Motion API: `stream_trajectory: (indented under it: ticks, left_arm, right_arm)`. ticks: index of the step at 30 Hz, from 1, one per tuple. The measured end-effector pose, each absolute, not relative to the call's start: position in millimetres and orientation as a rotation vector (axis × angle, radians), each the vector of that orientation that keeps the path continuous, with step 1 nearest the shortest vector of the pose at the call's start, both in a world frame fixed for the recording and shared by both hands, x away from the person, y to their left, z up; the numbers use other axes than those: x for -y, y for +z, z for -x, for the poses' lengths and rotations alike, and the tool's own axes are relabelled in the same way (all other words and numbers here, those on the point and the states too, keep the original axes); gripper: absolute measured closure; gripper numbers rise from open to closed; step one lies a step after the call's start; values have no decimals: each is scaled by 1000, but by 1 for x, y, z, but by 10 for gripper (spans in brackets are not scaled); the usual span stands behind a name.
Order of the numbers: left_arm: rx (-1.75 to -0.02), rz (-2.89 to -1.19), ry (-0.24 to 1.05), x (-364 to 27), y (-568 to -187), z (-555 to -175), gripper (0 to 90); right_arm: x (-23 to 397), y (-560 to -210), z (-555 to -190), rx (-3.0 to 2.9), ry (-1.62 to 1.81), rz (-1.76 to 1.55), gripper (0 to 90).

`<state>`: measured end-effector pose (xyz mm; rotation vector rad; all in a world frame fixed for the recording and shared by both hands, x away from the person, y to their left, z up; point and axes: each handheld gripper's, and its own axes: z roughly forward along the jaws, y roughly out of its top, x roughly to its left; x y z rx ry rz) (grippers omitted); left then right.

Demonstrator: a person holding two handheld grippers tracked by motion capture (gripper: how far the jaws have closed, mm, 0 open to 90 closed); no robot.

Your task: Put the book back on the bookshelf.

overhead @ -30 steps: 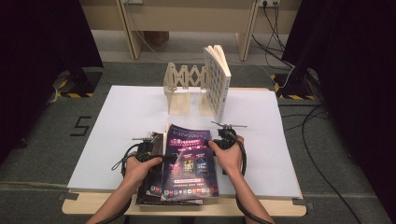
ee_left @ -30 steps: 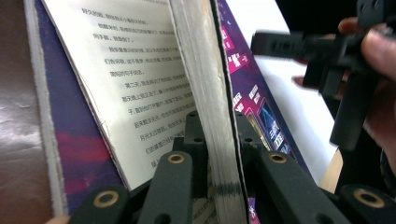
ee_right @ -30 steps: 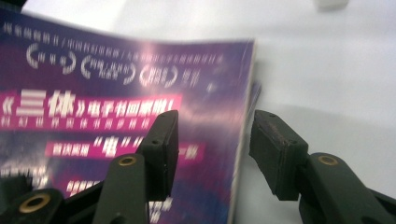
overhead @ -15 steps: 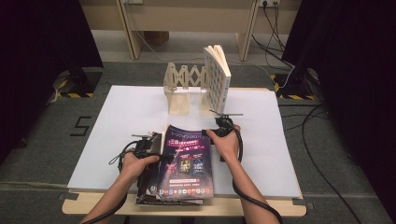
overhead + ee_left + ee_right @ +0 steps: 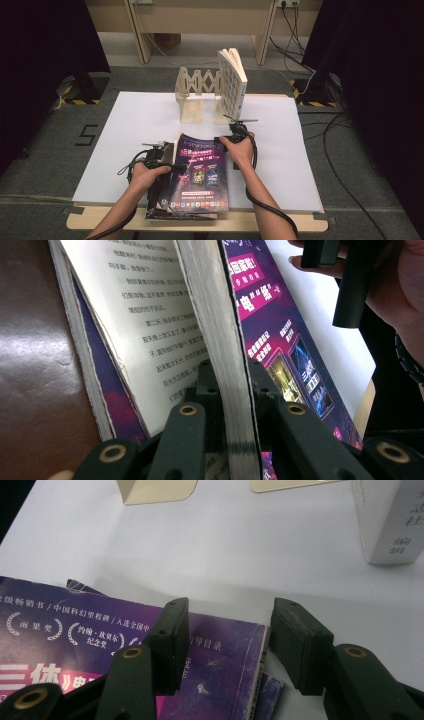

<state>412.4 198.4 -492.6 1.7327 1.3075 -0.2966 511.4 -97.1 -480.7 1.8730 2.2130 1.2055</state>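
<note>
A pale wooden book rack (image 5: 196,100) stands at the far middle of the white-covered counter (image 5: 125,130), and a white book (image 5: 231,82) stands upright in its right-hand end, spine down toward the near side and pages fanning slightly at the top; the rack's other slots hold nothing. Near the front edge of the counter lies the purple book (image 5: 199,172), on top of a small stack of dark books (image 5: 159,197), its long axis running from the person toward the rack and its top edge tilted a little to the right. Its front cover faces up. The left tongs (image 5: 159,156) grip the left side of this book: in the left gripper view the two black jaws stand narrowly apart with the thick block of pages (image 5: 220,355) clamped between them, a few leaves and the back cover falling open to one side. The right tongs (image 5: 227,647) hang at the far right corner of the purple book, jaws wide, one jaw over the cover and the other just outside its edge, gripping nothing.
</note>
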Motion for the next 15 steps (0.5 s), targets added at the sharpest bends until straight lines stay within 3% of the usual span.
stream_trajectory:
  ticks: [6,15]
  left_arm:
    - [-1307,-1734,-297,-198,-493,-413,794]
    - [-1299,-1727,-300,-200,-494,-412,788]
  right_arm:
    - [99,-473,-508,-2200,1216,-1851,594]
    - [108,-452,-499,-2163,1357,-1897,634]
